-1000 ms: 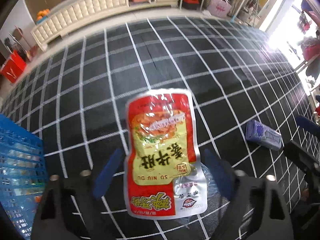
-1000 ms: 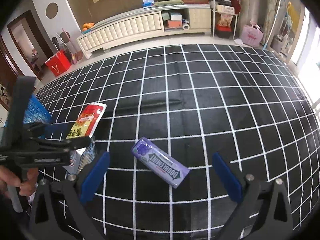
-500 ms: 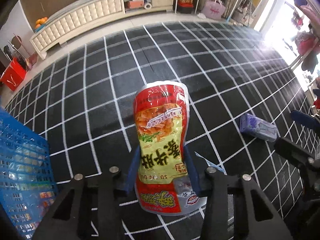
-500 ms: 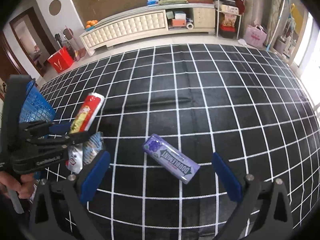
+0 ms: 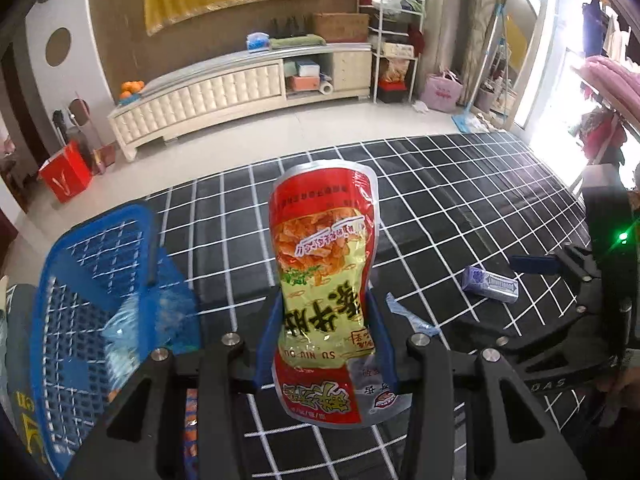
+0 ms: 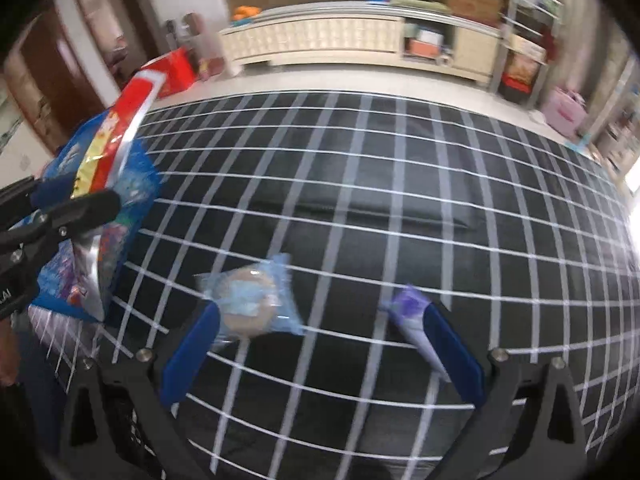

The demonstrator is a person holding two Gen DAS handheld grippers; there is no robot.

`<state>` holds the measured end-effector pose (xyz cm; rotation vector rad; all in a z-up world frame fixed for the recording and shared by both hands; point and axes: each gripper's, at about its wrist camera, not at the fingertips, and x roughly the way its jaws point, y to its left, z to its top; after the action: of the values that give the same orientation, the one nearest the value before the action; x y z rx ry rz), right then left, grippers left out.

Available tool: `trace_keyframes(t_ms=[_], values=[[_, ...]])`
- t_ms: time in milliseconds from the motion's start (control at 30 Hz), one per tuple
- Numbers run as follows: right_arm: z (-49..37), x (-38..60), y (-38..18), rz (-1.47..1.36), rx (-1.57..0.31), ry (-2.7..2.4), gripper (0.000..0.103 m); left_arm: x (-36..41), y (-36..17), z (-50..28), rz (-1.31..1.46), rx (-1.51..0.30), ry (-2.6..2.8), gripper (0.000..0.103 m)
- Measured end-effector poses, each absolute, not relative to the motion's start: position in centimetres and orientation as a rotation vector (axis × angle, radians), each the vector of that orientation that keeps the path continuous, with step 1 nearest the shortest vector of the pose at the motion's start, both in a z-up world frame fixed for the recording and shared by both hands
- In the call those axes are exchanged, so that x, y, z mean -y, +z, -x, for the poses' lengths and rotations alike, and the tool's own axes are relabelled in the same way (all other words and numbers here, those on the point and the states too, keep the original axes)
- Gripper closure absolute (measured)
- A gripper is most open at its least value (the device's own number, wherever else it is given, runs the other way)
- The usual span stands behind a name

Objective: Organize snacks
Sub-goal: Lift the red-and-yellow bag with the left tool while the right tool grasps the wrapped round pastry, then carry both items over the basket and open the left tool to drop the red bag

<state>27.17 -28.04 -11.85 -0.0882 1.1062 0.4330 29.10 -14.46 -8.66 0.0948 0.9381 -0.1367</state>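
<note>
My left gripper (image 5: 325, 320) is shut on a red and yellow snack pouch (image 5: 324, 248) and holds it upright above the black grid mat. The blue mesh basket (image 5: 96, 224) sits just left of it with wrapped snacks inside. A purple gum pack (image 5: 490, 284) lies on the mat to the right. In the blurred right wrist view, my right gripper (image 6: 320, 316) stands open low over the mat. A round pastry in a blue wrapper (image 6: 250, 304) lies by its left finger. The gum pack (image 6: 416, 320) lies against the right finger. The pouch (image 6: 120, 128) shows raised at far left.
The black mat with white grid lines (image 5: 440, 208) stretches back to a tiled floor. A long cream cabinet (image 5: 224, 92) stands against the far wall, with a red box (image 5: 66, 174) to its left. A hand (image 6: 8, 364) grips the left tool's handle.
My left gripper shut on the pouch, lifted it off the mat and tilted up beside the basket. My right gripper swung lower and left; the pastry and gum now sit by its fingers.
</note>
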Motion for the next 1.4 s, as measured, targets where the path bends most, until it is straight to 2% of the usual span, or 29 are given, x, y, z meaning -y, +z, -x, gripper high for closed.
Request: trace_keyframes(t_ms=[133,267,400,467,600,667,767,1033,1400], values=[[-27.1,25.4,-13.0,0.076,-1.151,0.551,0.001,13.2,-8.8,-28.2,-0.063,-0.93,-0.123,0.063],[-27.1,23.2,-14.5,0.16,-1.148,0.558,0.012,12.7,-9.4,-27.8,-0.073,-0.924,-0.123,0.063],[-27.7,21.6,-16.3,0.222,-1.184,0.567,0.017,12.5,-9.8,-27.9,-0.062,-0.94,-0.112,0.063],[-27.7,21.2,-17.0,0.234,-1.21,0.593,0.025,12.7,-9.8,-28.1,-0.064,-0.939,-0.111,0.063],[-27.4,20.7,-17.4,0.291,-1.179,0.582,0.03,12.8,-9.9,-27.9,-0.077,-0.946,-0.111,0.063],[-27.4,21.0,-17.4,0.269,-1.169,0.595,0.041,12.8,-10.0,-28.0,-0.076,-0.952,-0.11,0.063],[-27.2,21.6,-17.1,0.268,-1.151,0.592,0.047,13.1,-10.0,-28.0,-0.077,-0.957,-0.112,0.063],[-26.7,23.5,-14.4,0.216,-1.093,0.544,0.048,13.5,-9.5,-27.3,-0.081,-0.949,-0.129,0.063],[-23.9,24.0,-6.8,0.222,-0.968,0.499,0.048,13.4,-6.1,-23.7,-0.103,-0.871,-0.134,0.063]])
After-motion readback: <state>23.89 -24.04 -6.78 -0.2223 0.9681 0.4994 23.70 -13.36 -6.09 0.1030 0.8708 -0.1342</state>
